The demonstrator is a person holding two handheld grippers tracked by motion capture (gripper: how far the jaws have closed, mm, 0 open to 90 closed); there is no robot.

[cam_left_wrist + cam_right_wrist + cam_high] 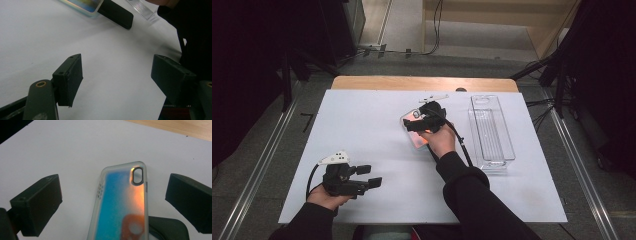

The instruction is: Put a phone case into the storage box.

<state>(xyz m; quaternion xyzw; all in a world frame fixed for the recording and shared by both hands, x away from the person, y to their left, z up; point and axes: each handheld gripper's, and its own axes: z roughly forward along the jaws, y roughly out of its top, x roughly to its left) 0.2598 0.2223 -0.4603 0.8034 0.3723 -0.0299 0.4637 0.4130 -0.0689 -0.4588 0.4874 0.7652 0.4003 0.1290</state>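
Hovering over the phone case (122, 202) on the white desk (362, 130), right claw (113, 197) spread apart; left claw (117, 80) also apart, holding nothing.

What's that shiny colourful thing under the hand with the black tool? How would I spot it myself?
Start at the white table and find the long clear plastic tray on its right side. Just left of it lies a phone case, flat between the open jaws of the right claw. Its frosted rim, blue-to-orange sheen and oval camera cutout set it apart from the plain clear tray.
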